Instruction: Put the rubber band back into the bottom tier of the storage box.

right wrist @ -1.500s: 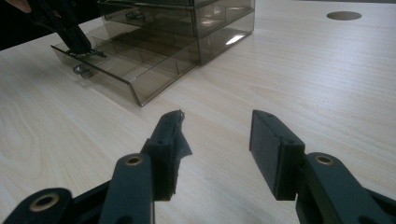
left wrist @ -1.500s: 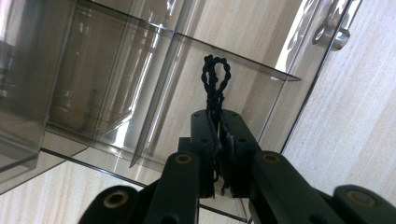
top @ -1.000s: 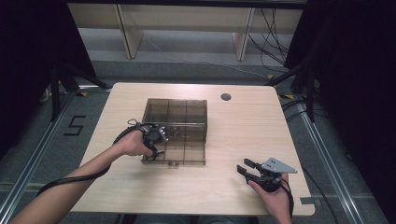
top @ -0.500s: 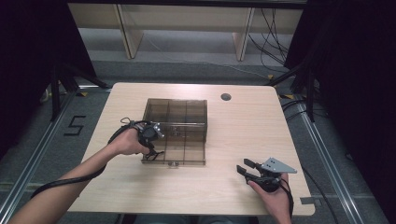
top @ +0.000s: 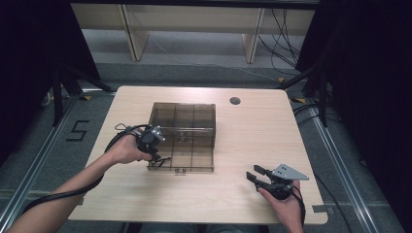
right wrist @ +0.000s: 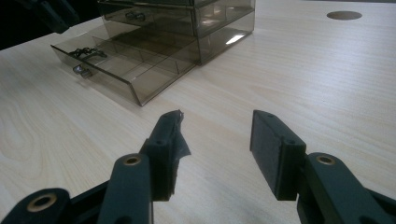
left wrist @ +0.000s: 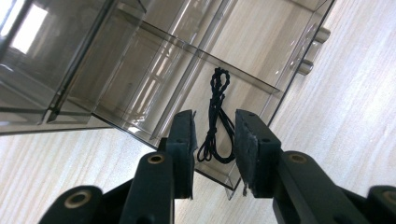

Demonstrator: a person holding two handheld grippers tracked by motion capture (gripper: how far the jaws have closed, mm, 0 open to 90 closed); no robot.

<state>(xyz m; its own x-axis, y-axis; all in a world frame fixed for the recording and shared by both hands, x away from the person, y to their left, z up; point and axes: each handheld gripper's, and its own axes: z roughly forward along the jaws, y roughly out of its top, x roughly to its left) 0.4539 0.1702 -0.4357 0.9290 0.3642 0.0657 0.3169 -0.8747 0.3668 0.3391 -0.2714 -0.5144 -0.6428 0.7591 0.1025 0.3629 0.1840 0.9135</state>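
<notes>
A smoky clear drawer box [top: 183, 118] stands mid-table with its lowest drawer [top: 194, 162] pulled out toward me. A black looped cord [left wrist: 215, 100] lies loose on the floor of the drawer's left compartment, also seen as the cord [top: 163, 159] and the cord [right wrist: 87, 51]. My left gripper [top: 156, 149] hovers over that corner. Its jaws have just been opening, and the left gripper [left wrist: 215, 117] stands open above the cord without pressing on it. My right gripper [top: 252, 174] rests near the table's front right, and the right gripper [right wrist: 217, 121] is open and empty.
The drawer's small knob [right wrist: 82, 71] juts from its front wall toward the table's near edge. A round cable hole [top: 235, 101] sits at the table's back right. Bare wood [top: 252, 141] lies between the box and my right gripper.
My left gripper has lifted a little and drawn slightly left from the drawer corner, while the cord stays in the drawer. The right hand has kept still.
</notes>
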